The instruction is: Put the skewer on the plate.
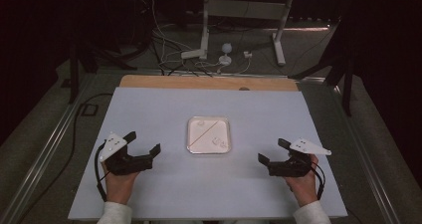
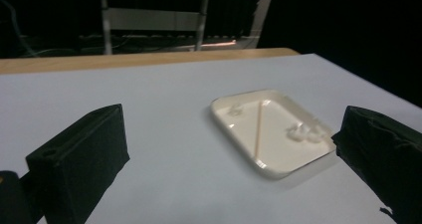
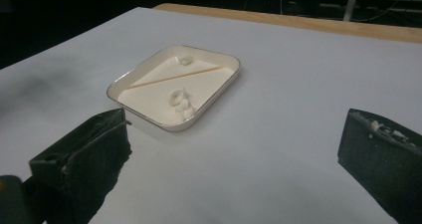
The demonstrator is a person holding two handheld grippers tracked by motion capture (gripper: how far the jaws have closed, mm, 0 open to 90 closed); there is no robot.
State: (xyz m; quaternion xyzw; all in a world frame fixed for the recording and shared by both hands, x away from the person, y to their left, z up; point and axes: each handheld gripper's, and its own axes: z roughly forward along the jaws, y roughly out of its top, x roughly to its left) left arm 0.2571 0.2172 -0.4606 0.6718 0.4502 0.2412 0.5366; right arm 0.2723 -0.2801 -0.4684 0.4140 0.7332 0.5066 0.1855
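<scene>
While both hands rest low on the white table (image 1: 164, 194), the small cream tray (image 1: 191, 134) sits in the middle, a bit farther away than the hands. A thin stick (image 1: 204, 132) lies slanted across the tray. Little white lumps (image 1: 219, 142) sit in its near right corner, and 1 more white bit (image 1: 201, 123) sits in its far left part.

The left gripper (image 1: 144, 142) is near the left side of the tray but not touching it. Its jaws are wide open and hold nothing. The right gripper (image 1: 272, 151) is on the right, farther from the tray. Its jaws are wide open too, with nothing between them. In the right gripper view, some white crumbs stick to 1 jaw.

What could go wrong? The stick is very thin and lies flat, so the jaws may slip off it or miss it. A jaw coming in too low could bump the rim and push the light tray along the smooth table. The lumps look soft, so a hard squeeze might squash them. The crumbs on the jaw might make things stick when let go.
</scene>
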